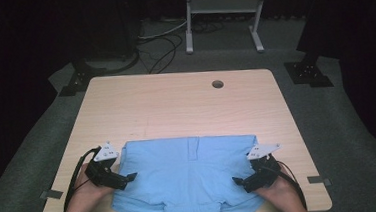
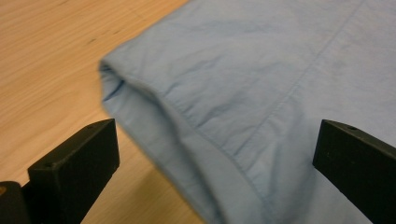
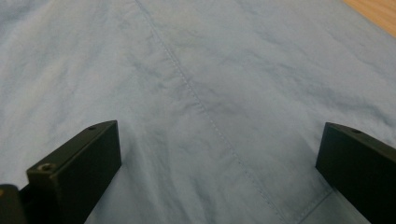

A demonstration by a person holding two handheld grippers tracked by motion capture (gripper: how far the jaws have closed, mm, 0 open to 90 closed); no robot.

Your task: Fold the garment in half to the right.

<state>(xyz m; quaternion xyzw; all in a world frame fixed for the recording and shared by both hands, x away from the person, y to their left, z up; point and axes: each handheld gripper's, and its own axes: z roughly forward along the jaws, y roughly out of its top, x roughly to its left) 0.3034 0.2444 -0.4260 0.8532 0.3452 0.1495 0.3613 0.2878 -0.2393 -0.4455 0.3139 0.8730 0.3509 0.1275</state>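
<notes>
Now both grippers, left (image 1: 126,180) and right (image 1: 240,181), sit with jaws wide apart over the shorts' (image 1: 191,178) left and right edges on the table (image 1: 175,102).

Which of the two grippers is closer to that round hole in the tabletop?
The right gripper, I'd judge. The round hole lies right of the table's middle, near the far edge. The right gripper sits over the blue shorts' right side, the left gripper at their left edge, farther across.

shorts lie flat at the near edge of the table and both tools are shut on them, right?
Not quite. The shorts do lie at the table's near edge, but both tools, left and right, are open with jaws wide apart, as both gripper views show.
</notes>
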